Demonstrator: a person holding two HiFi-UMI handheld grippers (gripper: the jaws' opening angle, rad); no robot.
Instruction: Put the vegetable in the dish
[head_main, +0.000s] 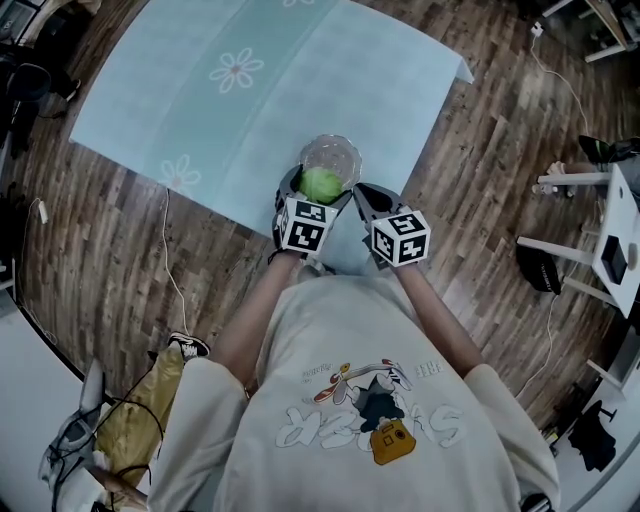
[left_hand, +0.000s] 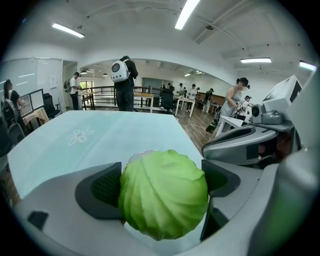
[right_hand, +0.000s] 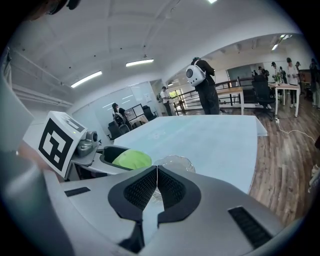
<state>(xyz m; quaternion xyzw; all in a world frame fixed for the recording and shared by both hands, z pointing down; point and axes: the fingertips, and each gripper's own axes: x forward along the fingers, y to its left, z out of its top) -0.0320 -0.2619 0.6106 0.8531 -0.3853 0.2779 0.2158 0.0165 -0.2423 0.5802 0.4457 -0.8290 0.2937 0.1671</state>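
Transport step: left gripper (head_main: 319, 187) jaws clamped on cabbage (left_hand: 163, 197), just beside glass dish (head_main: 333, 150). Right gripper (right_hand: 157, 187) jaws together, empty. Next, likely: centre the cabbage over the dish, lower, release.

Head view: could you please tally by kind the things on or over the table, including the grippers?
cabbage: 1
dish: 1
grippers: 2, namely the left gripper, jaws on the cabbage, and the right gripper, jaws together
Total: 4
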